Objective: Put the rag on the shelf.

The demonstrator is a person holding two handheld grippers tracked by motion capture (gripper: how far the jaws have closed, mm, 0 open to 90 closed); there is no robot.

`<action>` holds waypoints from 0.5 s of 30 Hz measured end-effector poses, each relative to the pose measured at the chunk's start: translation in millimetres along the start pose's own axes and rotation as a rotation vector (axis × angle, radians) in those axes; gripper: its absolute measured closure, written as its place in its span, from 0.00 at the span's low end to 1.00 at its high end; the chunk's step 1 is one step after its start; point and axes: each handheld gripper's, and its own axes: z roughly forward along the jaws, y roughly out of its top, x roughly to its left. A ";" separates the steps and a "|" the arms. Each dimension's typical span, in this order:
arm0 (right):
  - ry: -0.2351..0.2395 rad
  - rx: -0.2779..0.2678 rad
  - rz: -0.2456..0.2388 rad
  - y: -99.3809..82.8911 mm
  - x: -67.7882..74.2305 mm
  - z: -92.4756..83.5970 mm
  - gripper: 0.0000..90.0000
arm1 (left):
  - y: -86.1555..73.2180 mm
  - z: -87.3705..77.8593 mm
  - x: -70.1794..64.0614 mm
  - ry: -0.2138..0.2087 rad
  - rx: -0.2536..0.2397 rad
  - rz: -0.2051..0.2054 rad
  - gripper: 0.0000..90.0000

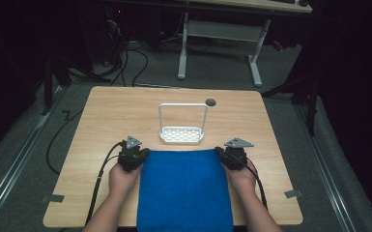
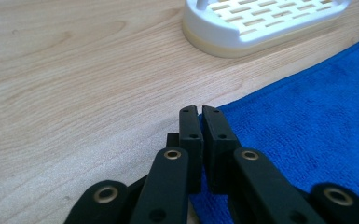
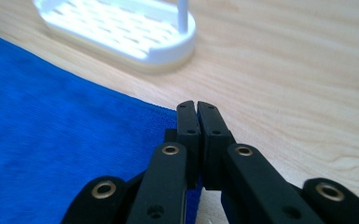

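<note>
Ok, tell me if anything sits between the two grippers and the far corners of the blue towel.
Nothing visible does. The left gripper is shut on the blue towel at its far left corner, and the right gripper on its far right corner. The white rack stands apart, farther up the table.

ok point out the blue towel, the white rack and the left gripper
blue towel [image 1: 184,191], high view, middle of the cloth
white rack [image 1: 181,135], high view, slotted base
left gripper [image 2: 200,112], left gripper view, between the jaw tips

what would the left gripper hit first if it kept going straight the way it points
Probably the white slotted plastic rack base: the left gripper, jaws shut on the blue terry towel's corner, aims across bare wooden table roughly toward it, though it may pass just beside.
</note>
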 end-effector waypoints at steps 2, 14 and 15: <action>0.005 -0.036 0.000 -0.2 2.4 -7.9 0.99 | 0.2 -2.5 -2.2 0.004 -0.016 0.008 0.97; 0.032 -0.178 0.013 3.8 9.2 -43.1 0.99 | 4.8 -38.9 -11.9 -0.007 -0.183 0.007 0.97; 0.032 -0.178 0.013 3.8 9.2 -43.1 0.99 | 5.4 -40.9 -12.3 -0.005 -0.191 0.011 0.97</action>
